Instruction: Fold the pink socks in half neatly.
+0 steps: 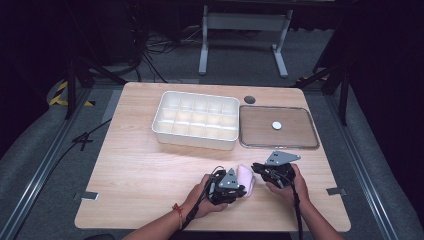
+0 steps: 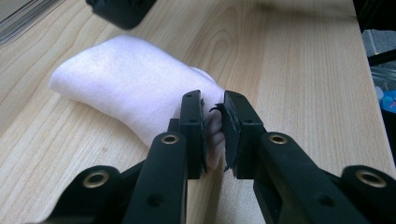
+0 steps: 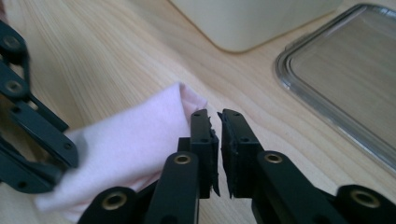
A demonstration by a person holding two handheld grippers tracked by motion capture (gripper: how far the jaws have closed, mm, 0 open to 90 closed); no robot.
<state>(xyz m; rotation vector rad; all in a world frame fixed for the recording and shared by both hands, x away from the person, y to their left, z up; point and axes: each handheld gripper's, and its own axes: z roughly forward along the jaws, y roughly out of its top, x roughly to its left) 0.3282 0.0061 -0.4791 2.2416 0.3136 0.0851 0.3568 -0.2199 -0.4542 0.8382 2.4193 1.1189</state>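
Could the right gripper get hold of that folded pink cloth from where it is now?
Probably yes. The right gripper sits right beside the folded pink cloth, jaws nearly together with nothing between them. Nothing blocks the near end; the left gripper pinches the cloth's other end.

Pale pink cloth (image 1: 246,178); white compartment box (image 1: 196,120); clear tray (image 1: 278,127); light wood-grain table (image 1: 140,165); black fingers (image 2: 192,126).

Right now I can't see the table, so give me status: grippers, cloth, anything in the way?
Left gripper shut on pink cloth. Right gripper beside it, jaws nearly closed, nothing between. Divided box and lid sit well behind.
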